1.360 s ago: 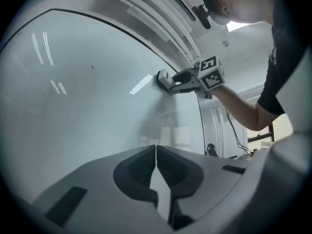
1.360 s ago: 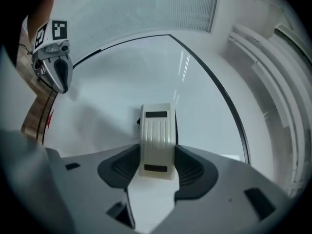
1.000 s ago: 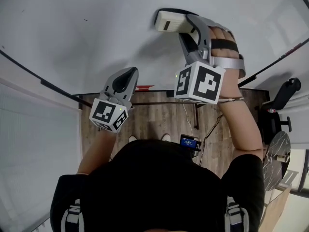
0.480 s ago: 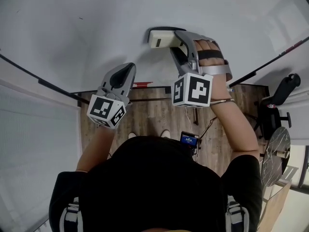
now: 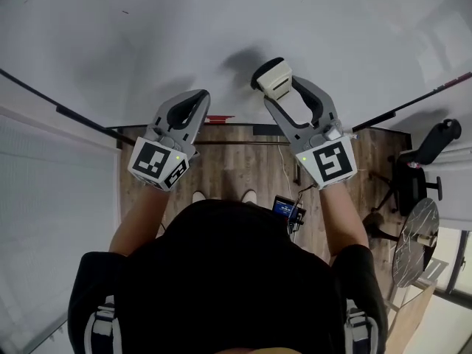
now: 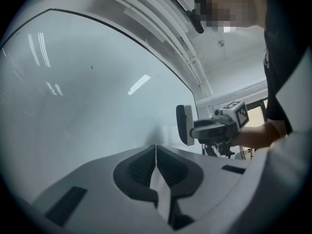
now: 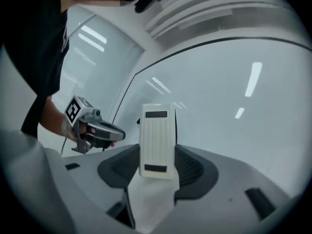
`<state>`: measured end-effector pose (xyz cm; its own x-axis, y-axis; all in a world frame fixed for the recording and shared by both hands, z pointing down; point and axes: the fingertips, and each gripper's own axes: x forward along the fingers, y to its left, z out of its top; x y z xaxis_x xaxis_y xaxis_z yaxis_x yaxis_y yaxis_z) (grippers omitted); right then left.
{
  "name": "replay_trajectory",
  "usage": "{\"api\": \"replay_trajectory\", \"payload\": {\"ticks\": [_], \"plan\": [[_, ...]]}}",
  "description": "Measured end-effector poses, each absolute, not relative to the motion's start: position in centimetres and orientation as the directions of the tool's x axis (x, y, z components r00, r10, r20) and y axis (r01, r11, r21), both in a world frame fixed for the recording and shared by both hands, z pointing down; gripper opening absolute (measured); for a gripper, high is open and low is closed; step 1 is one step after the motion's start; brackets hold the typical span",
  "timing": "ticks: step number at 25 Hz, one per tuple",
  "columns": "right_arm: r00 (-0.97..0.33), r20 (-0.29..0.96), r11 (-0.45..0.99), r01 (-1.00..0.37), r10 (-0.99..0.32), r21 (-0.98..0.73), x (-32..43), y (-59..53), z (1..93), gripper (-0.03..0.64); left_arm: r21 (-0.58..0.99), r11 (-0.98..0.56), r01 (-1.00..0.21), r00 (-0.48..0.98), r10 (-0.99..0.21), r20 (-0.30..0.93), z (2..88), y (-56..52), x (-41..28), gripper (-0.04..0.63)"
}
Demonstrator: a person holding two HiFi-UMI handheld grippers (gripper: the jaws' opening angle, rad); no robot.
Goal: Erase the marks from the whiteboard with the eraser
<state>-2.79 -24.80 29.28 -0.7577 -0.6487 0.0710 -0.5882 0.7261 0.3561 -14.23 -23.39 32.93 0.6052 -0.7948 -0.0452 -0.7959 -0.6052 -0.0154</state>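
Right gripper: fingers clenched on the cream rectangular plastic eraser, which they grip by its two long sides. In the right gripper view the eraser stands upright between them, ribbed back toward the camera, with a dark strip near each end.

Eraser position: in front of the large glossy white whiteboard, close to its lower edge and about mid-width. The left gripper view shows the eraser edge-on with its dark felt face turned to the whiteboard. Cannot tell whether the felt touches the board.

Change since 0.5 s ago: the eraser then lay crosswise and higher up the board, with the hand on top of the gripper. It now shows end-on and lower. The right marker cube has swung down toward the right side, and the hand is mostly hidden behind it.

Left gripper: fingers shut together on nothing, tips near the lower edge, left of the eraser and apart from it. Place almost unchanged.

One small dark speck is on the upper left of the board; also seen from the left gripper.
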Motion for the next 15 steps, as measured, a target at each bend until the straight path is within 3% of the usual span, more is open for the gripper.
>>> {"api": "replay_trajectory", "payload": {"ticks": [15], "plan": [[-0.775, -0.016, 0.772, -0.631, -0.632, 0.080, -0.6, -20.7, 35.8, 0.224, -0.010, -0.698, -0.716, 0.697, -0.715, -0.049, 35.1, -20.3, -11.6, 0.009]]}}
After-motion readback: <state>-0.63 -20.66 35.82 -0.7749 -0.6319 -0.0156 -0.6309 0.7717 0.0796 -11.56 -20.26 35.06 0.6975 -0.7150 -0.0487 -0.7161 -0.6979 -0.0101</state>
